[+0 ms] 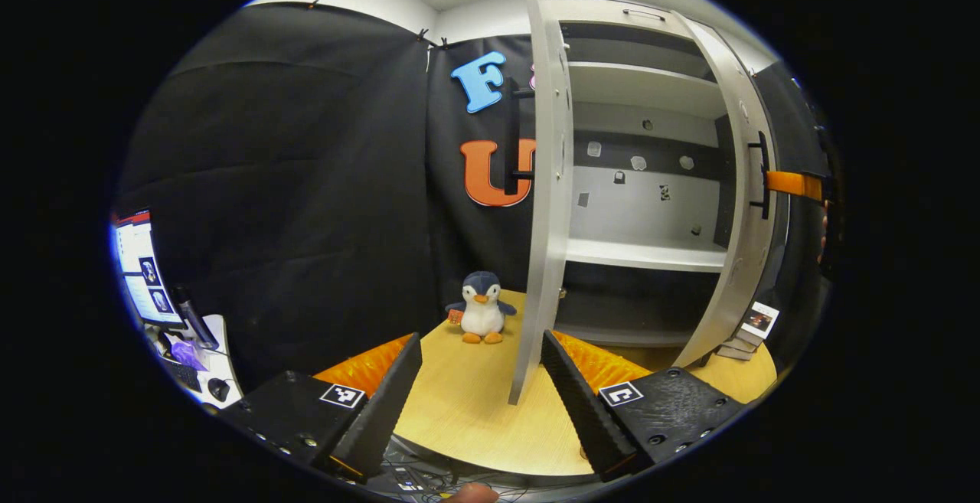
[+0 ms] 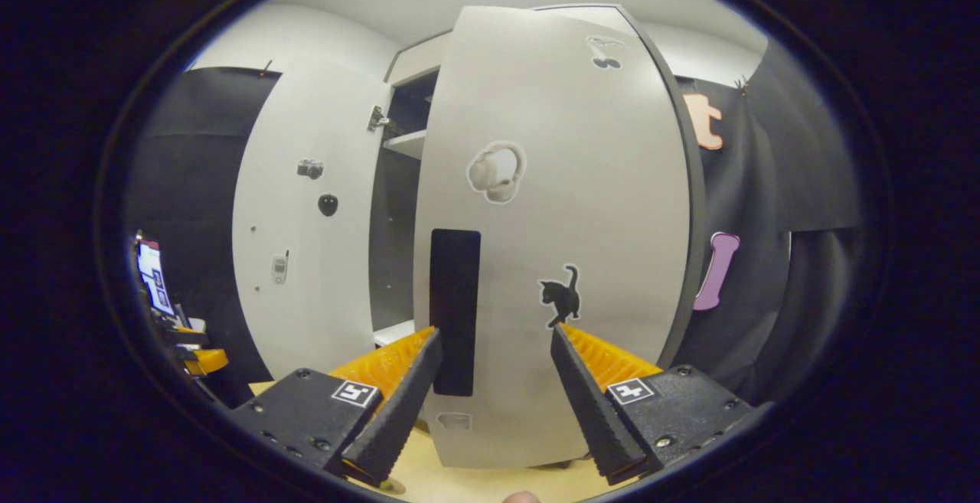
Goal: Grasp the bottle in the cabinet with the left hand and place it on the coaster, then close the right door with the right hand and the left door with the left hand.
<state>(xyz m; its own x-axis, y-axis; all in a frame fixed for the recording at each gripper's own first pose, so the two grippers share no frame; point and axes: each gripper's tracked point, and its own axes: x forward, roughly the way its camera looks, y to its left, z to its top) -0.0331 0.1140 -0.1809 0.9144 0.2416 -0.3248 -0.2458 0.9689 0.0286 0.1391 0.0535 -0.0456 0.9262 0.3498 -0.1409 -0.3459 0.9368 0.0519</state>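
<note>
The white cabinet [image 1: 643, 254] stands on the wooden table with both doors swung open and bare shelves inside. In the left gripper view its left door [image 1: 545, 181] is edge-on just ahead of my left gripper [image 1: 486, 411], which is open and holds nothing. The right door [image 1: 736, 204] hangs open at the right, and part of the other gripper [image 1: 796, 184] shows by its black handle [image 1: 759, 174]. In the right gripper view the right door's outer face [image 2: 566, 204] is close in front. My right gripper [image 2: 494, 403] is open, the door handle [image 2: 455, 311] between its fingers near the left one.
A penguin plush [image 1: 481, 308] sits on the table [image 1: 467, 403] left of the left door. A small stack of cards [image 1: 754, 327] lies beside the right door's foot. A monitor and desk clutter [image 1: 142, 266] are far left. The left door's inner face [image 2: 306, 220] carries stickers.
</note>
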